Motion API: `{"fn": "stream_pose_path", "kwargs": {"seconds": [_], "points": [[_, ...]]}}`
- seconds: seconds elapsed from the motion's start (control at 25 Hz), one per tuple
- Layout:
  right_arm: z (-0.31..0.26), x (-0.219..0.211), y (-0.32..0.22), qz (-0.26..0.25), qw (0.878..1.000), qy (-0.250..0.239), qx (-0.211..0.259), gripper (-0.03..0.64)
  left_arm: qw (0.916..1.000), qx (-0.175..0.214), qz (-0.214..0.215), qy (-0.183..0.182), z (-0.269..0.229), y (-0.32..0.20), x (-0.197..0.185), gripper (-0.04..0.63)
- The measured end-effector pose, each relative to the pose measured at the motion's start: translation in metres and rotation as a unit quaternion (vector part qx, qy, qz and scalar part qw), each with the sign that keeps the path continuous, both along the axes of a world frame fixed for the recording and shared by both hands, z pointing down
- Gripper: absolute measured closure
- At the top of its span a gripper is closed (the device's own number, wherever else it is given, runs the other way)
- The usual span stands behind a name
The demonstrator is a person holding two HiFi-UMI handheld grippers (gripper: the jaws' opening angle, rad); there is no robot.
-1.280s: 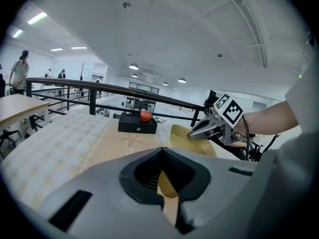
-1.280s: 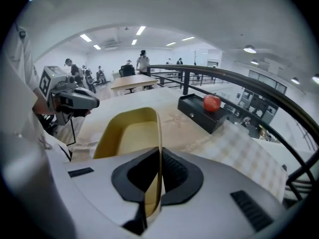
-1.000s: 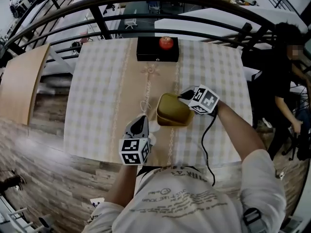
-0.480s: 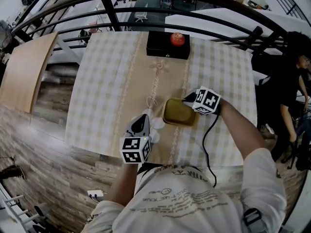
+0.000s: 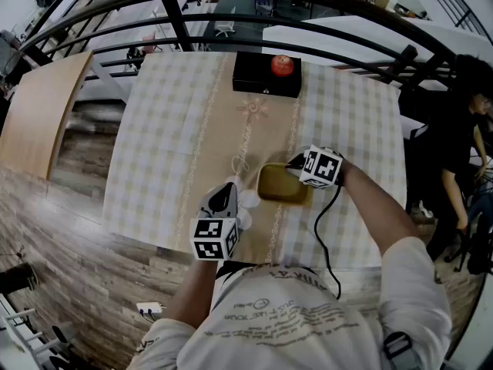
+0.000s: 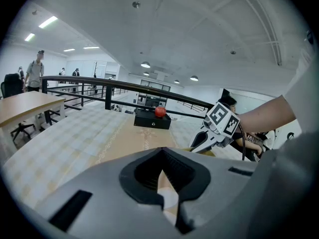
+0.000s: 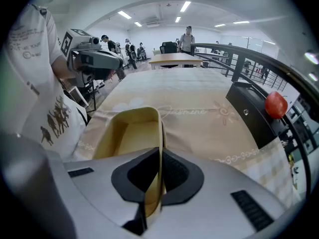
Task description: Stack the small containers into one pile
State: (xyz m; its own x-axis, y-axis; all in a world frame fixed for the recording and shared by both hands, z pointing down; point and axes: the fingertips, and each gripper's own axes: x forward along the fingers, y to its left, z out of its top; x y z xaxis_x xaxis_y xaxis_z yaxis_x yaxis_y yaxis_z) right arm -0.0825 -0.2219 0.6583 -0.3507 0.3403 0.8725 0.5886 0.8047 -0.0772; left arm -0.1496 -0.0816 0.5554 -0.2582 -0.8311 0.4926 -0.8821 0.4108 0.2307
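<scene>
The right gripper (image 5: 295,163), jaws clamped on the wall of the yellow container (image 5: 281,185), has levelled it and lowered it to the worktop (image 5: 177,129). It sits just beside the small white container (image 5: 248,200), which the left gripper (image 5: 226,195) apparently pinches. Nothing is stacked yet.

In the head view, the left gripper (image 5: 225,188) covers part of a small white thing (image 5: 249,200). The right gripper (image 5: 296,166) hides the yellow container's (image 5: 279,184) right rim.
</scene>
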Motion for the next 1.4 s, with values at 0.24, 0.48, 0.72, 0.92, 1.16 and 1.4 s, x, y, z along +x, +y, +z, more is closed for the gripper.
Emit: {"fn": "stream_pose_path", "kwargs": {"seconds": [0.24, 0.48, 0.72, 0.92, 1.16, 1.4], "points": [[0.007, -0.004, 0.001, 0.009, 1.000, -0.020, 0.016, 0.609, 1.0000, 0.001, 0.003, 0.000, 0.000, -0.003, 0.000, 0.591], [0.011, -0.005, 0.000, 0.024, 0.999, -0.042, 0.009, 0.443, 0.9999, 0.004, 0.011, 0.000, 0.000, -0.008, 0.003, 0.591], [-0.013, -0.002, -0.005, 0.096, 0.991, -0.089, 0.004, 0.443, 0.9992, 0.028, 0.023, -0.014, -0.013, -0.014, 0.006, 0.591], [-0.039, 0.006, -0.010, 0.201, 0.966, -0.162, -0.012, 0.571, 0.9980, 0.041, 0.042, -0.023, -0.022, -0.027, 0.009, 0.591], [-0.058, 0.021, -0.021, 0.363, 0.906, -0.209, -0.066, 0.614, 0.9956, 0.054, 0.070, -0.031, -0.035, -0.048, 0.022, 0.591], [-0.127, 0.040, -0.036, 0.491, 0.816, -0.285, -0.106, 0.614, 0.9901, 0.075, 0.109, -0.046, -0.062, -0.066, 0.041, 0.591]]}}
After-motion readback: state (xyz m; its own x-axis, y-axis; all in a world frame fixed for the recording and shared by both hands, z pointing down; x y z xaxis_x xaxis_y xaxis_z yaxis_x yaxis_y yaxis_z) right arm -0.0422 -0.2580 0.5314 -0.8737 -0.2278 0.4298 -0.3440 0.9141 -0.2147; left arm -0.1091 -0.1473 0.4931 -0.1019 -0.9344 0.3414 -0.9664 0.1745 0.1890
